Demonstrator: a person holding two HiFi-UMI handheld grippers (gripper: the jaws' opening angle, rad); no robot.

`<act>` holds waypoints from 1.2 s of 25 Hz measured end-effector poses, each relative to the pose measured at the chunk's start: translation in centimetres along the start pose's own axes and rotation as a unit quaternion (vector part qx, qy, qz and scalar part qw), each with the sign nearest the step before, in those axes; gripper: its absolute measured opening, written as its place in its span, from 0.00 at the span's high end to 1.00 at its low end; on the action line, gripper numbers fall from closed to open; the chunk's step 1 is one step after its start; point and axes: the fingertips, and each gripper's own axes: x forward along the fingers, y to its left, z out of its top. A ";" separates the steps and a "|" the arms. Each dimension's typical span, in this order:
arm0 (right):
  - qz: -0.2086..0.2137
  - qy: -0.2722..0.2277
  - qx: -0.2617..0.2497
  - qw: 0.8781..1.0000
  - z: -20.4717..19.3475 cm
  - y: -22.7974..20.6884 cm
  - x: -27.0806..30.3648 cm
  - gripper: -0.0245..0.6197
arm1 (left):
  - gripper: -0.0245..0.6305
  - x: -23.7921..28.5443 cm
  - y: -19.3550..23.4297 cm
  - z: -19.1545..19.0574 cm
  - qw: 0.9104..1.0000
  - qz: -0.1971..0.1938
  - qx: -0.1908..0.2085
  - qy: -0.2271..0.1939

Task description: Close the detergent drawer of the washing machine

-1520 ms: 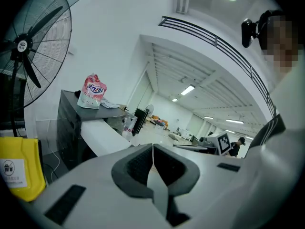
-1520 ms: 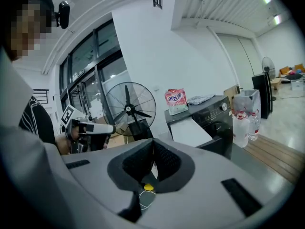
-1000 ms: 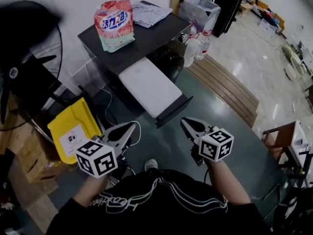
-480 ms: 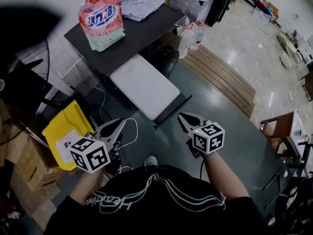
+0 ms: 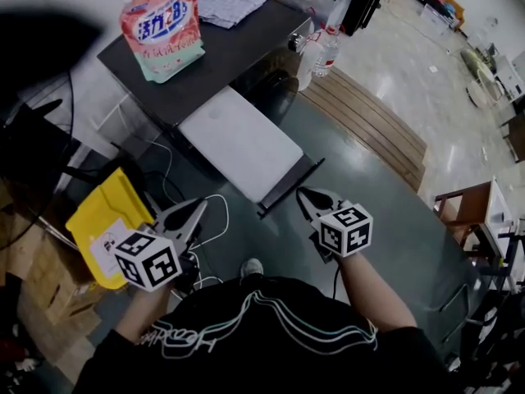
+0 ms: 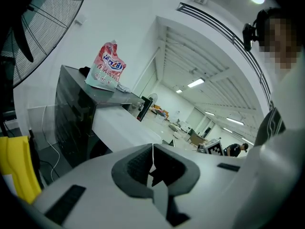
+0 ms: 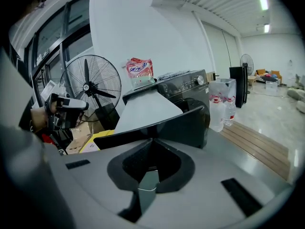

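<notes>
Right now I hold both claws clenched on nothing: left claw (image 5: 195, 210) and right claw (image 5: 306, 196) hover near the detergent drawer (image 5: 242, 142), which stands pulled out of the washing machine (image 5: 220, 54).

Your right gripper (image 5: 303, 194) closes in on the dark front of the detergent drawer (image 5: 239, 142) just ahead of it, your left gripper (image 5: 199, 207) eases back, farther from that drawer front.

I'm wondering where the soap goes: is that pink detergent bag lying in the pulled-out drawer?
No, the detergent bag stands on the washing machine, on its dark top, behind the white drawer that sticks out.
</notes>
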 end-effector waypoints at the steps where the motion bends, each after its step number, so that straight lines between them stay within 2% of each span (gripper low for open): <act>1: 0.001 0.000 -0.001 1.000 0.0 0.0 0.0 0.92 | 0.92 0.0 0.2 -0.1 1.000 0.000 -0.001 0.000; 13: 0.010 -0.001 -0.009 1.000 0.0 0.0 0.1 0.92 | 0.92 -0.3 1.0 -0.7 1.000 0.010 -0.016 0.000; 19: 0.022 -0.003 0.010 1.000 0.1 0.0 0.0 0.92 | 0.92 -0.1 0.4 -0.4 1.000 0.016 -0.015 0.000; 30: 0.042 0.013 -0.007 0.999 0.7 -0.1 -0.1 0.92 | 0.92 0.4 1.1 0.4 0.999 0.036 -0.032 -0.013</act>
